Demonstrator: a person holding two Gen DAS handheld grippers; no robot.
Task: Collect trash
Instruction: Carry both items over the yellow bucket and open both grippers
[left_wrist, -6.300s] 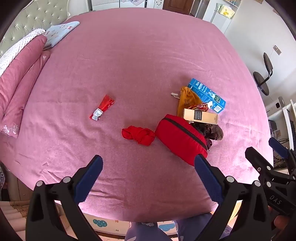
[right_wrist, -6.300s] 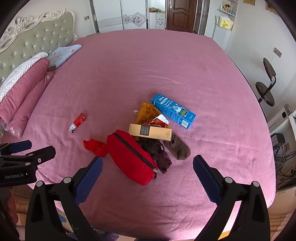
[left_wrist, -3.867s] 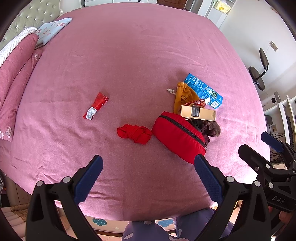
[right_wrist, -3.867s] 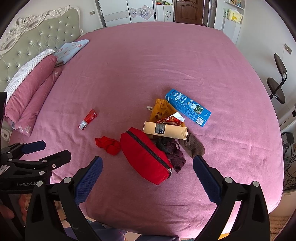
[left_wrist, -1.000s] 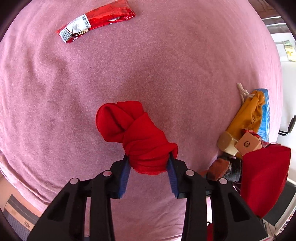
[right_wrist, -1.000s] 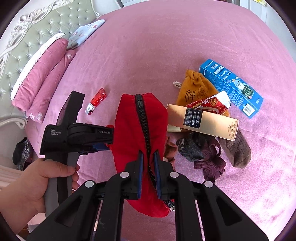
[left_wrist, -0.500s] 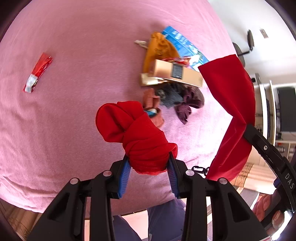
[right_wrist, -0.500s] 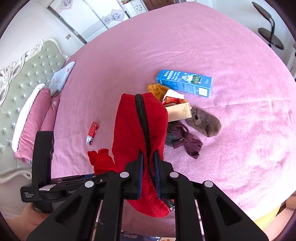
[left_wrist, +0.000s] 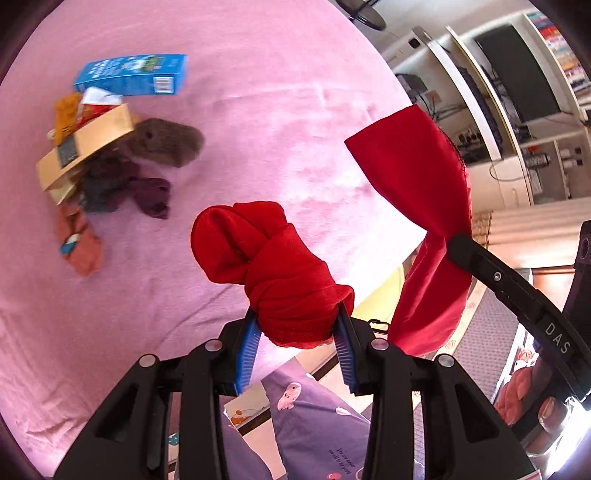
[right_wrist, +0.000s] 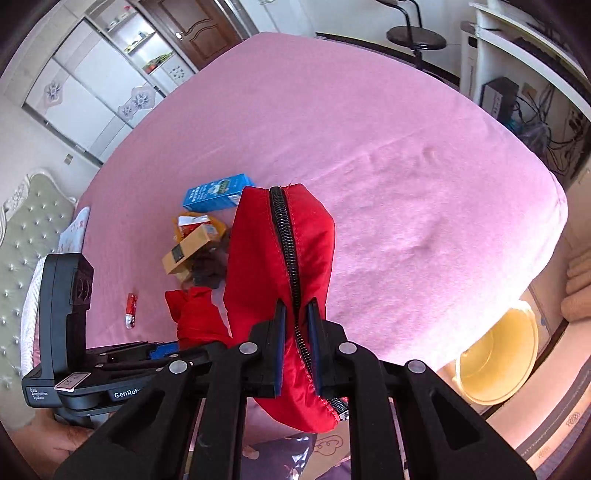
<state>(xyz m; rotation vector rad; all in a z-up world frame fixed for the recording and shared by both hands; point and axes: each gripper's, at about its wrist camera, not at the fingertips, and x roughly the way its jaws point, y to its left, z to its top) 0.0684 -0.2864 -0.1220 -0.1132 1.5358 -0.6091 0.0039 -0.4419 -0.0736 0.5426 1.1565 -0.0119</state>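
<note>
My left gripper (left_wrist: 298, 334) is shut on a knotted red cloth (left_wrist: 266, 266) and holds it in the air over the bed's near edge. My right gripper (right_wrist: 296, 317) is shut on a red zip pouch (right_wrist: 280, 254) at its black zipper, lifted off the bed. The pouch also shows in the left wrist view (left_wrist: 421, 206), to the right of the cloth. The cloth also shows in the right wrist view (right_wrist: 195, 317), just left of the pouch. On the pink bed lie a blue carton (left_wrist: 133, 74), a tan box (left_wrist: 85, 144), an orange bag (left_wrist: 66, 110) and a red wrapper (right_wrist: 131, 309).
Socks lie by the boxes: a grey-brown one (left_wrist: 166, 140), dark purple ones (left_wrist: 125, 188) and an orange one (left_wrist: 79, 247). A yellow basin (right_wrist: 496, 356) stands on the floor right of the bed. A black stool (right_wrist: 415, 38) and a desk with cables (right_wrist: 532, 114) are beyond.
Both grippers have swung right toward the bed's edge, carrying the cloth and the pouch. The pile on the bed has shifted left in both views, and the yellow basin has come into sight.
</note>
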